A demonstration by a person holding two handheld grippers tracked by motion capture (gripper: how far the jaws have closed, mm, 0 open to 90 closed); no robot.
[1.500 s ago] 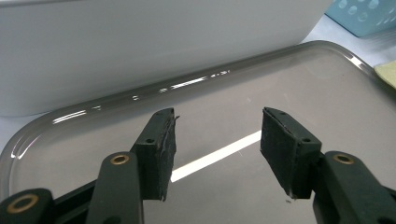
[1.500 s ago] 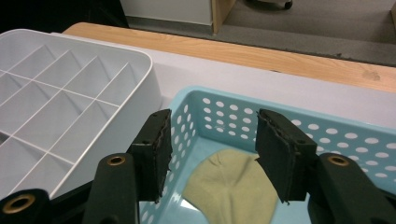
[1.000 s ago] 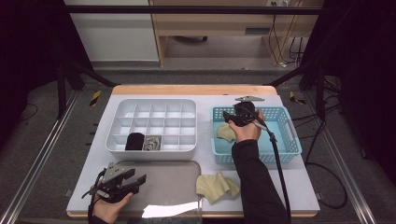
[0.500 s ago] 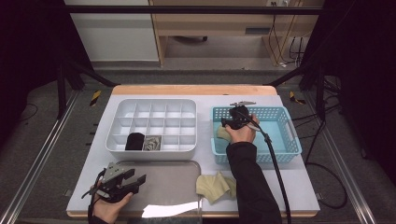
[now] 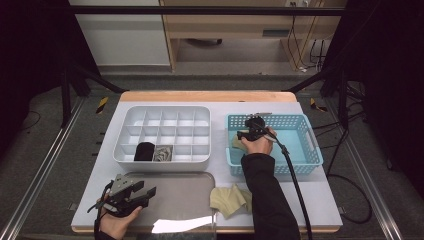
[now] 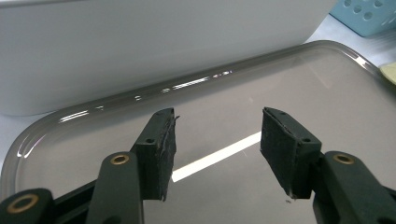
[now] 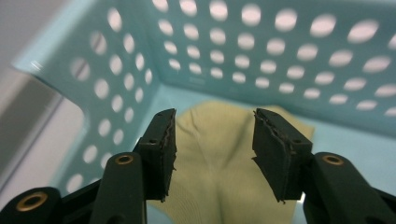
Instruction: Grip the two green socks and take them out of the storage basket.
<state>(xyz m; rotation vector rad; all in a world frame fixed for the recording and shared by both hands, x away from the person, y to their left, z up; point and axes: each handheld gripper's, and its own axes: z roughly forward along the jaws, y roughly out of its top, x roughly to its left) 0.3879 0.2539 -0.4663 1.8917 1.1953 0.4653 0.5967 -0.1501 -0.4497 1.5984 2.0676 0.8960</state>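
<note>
Right gripper [image 5: 248, 131] is inside the light-blue perforated plastic basket [image 5: 310, 145] at the tabletop's right side, near the basket's left wall; its jaws stand apart, pads clear of everything. In the right gripper view a pale yellow-green folded cloth [image 7: 219, 154] lies on the basket floor in the left corner, directly beyond the gap between the jaws, not gripped. A second pale yellow-green cloth [image 5: 231, 199] lies on the white tabletop near the front edge, just beside the grey oblong tray [image 5: 185, 192]. Left gripper [image 5: 145, 192] rests at the front-left corner over that tray, jaws wide apart, nothing between them. White compartmented organiser box [image 5: 165, 132] sits behind the tray.
</note>
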